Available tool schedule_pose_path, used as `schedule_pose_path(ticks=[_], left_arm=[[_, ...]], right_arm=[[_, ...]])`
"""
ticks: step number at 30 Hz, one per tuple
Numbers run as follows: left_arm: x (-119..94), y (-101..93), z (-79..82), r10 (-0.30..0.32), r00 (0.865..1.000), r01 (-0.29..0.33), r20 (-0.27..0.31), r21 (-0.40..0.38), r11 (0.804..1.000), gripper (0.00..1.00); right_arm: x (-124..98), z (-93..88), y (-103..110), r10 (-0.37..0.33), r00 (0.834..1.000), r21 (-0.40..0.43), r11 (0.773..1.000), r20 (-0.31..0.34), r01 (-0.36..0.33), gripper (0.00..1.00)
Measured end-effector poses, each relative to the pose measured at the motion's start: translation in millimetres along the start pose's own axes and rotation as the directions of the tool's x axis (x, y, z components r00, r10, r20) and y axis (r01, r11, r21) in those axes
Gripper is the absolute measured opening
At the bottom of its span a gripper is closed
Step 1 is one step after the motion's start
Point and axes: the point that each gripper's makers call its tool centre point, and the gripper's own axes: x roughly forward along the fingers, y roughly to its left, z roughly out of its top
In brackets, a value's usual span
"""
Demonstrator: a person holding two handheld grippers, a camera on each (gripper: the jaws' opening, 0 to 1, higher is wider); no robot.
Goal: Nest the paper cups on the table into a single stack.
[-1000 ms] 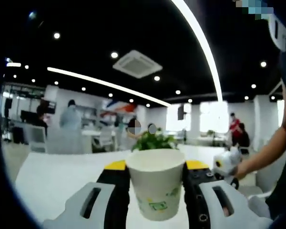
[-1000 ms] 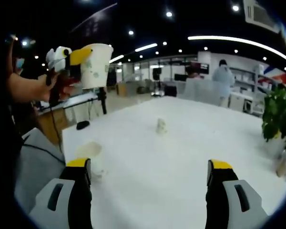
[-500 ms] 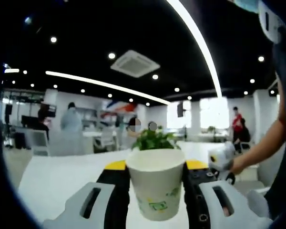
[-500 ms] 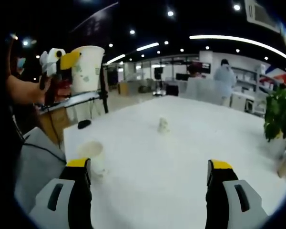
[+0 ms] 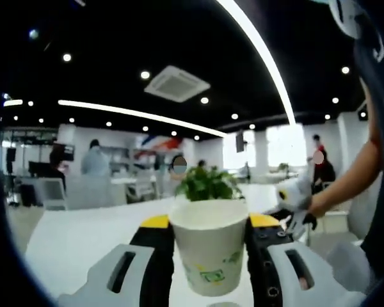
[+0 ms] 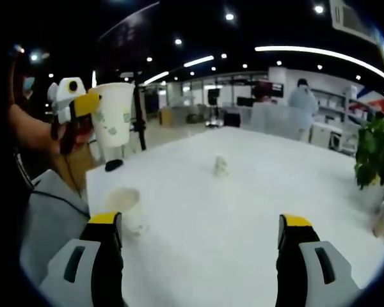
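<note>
The left gripper squeezes a light, thin white paper cup with green print by its sides, gently, since it looks easy to crush, while the right gripper hangs open above the white table.

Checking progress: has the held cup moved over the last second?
Yes. In the right gripper view the cup in the left tool has dropped lower against the tripod, towards the table.

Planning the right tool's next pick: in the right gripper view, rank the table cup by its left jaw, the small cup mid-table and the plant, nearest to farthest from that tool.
1. Table cup, just beyond the right tool's left jaw, near the table edge.
2. Small cup, mid-table, ahead.
3. Plant, far right edge of the table.
</note>
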Motion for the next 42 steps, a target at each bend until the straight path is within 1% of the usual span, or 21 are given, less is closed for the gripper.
schedule_pose_path(ticks=[5,8,18,22,28,31,32,36,41,42], left_arm=[[-5,0.1,-25.1,0.012,1.000,-0.012,-0.026,0.012,1.000,0.42],[-5,-3.0,-40.1,0.002,0.999,0.000,-0.053,0.022,1.000,0.42],[-8,-1.3,-68.6,0.001,0.996,-0.002,-0.089,-0.015,1.000,0.42],[-9,-5.8,-85.7,-0.015,0.992,0.012,-0.125,-0.026,1.000,0.42],[-10,-10.0,-100.3,-0.028,0.988,0.022,-0.151,-0.040,0.999,0.42],[-14,-8.9,-115.5,-0.030,0.982,0.018,-0.185,-0.066,0.998,0.43],[-15,-9.2,-119.5,-0.031,0.980,0.019,-0.197,-0.065,0.998,0.42],[-20,-11.0,-129.3,-0.038,0.973,0.023,-0.226,-0.066,0.998,0.42],[-23,-10.2,-132.9,-0.036,0.971,0.018,-0.237,-0.074,0.997,0.43],[-24,-10.7,-135.2,-0.039,0.968,0.021,-0.247,-0.076,0.997,0.43]], right_arm=[[-1,-2.7,0,-0.002,1.000,0.001,1.000,-0.008,0.002,1.00],[-1,-1.9,1,-0.004,1.000,0.003,1.000,-0.007,0.004,1.00],[-2,-2.3,3,-0.003,1.000,-0.002,1.000,-0.012,0.003,1.00],[-3,-2.5,0,-0.009,1.000,0.002,1.000,-0.015,0.009,1.00],[-3,-3.1,0,-0.009,1.000,0.002,1.000,-0.018,0.009,1.00],[-3,-3.9,0,-0.009,1.000,0.003,1.000,-0.019,0.009,1.00],[-2,-3.6,0,-0.009,1.000,0.003,1.000,-0.019,0.009,1.00],[-2,-3.1,-2,-0.012,1.000,0.006,1.000,-0.015,0.012,1.00],[-1,-3.2,-1,-0.007,1.000,0.001,1.000,-0.018,0.007,1.00],[-1,-2.7,-1,-0.007,1.000,0.002,1.000,-0.018,0.007,1.00]])
